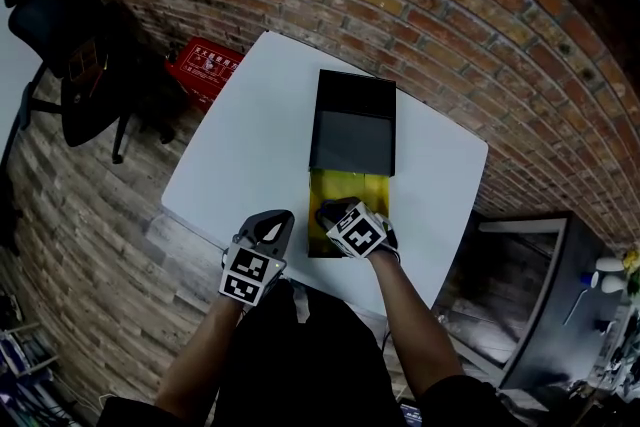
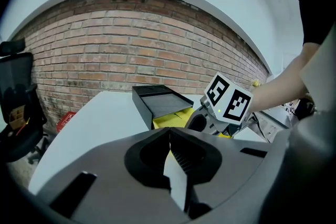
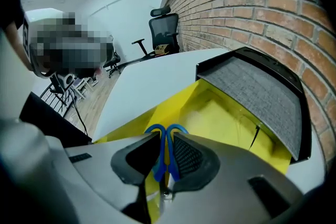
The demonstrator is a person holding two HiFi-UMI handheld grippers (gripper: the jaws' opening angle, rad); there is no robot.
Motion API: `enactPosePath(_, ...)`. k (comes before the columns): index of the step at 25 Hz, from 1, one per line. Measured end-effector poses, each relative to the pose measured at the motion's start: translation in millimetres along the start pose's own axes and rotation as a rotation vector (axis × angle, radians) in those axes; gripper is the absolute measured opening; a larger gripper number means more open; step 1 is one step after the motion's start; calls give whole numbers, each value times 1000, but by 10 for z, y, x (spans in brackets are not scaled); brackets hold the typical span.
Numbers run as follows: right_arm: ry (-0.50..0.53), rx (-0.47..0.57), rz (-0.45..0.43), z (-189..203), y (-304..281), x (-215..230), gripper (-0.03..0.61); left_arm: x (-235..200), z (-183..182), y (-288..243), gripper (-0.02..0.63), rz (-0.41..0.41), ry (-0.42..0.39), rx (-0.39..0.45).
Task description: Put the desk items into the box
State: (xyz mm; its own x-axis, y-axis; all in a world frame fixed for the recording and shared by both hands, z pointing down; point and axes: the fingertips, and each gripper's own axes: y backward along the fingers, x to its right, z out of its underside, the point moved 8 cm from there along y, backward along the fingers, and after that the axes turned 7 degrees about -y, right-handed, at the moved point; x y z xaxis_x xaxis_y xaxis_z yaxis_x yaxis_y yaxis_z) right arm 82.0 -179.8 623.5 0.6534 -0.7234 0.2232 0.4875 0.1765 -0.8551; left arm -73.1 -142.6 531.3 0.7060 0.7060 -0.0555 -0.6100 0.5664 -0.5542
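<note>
Only the right gripper view shows what is held. There the right claw (image 3: 166,136) is clenched on the blue-handled scissors (image 3: 159,165), whose two loops stick up between its pads. The scissors hang over the near end of the open yellow cardboard box (image 3: 226,118).

In the head view the marker cube hides the scissors. The right claw (image 1: 338,213) sits over the box (image 1: 345,190) at 6 o'clock of the black lid with grey lining (image 1: 352,130). The lid (image 3: 257,92) stands at the box's far end.

The left gripper view alone shows the left claw (image 2: 169,139) clenched on nothing. It is aimed across the white surface (image 2: 89,123) at the box (image 2: 168,119), at 12 o'clock. In the head view the left claw (image 1: 268,223) is at 9 o'clock of the right one.
</note>
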Motion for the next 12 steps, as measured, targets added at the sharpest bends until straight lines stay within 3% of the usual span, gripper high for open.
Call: enactPosePath(12, 71, -54, 16, 3, -73, -55, 96, -60, 11, 41, 14, -7, -6, -4)
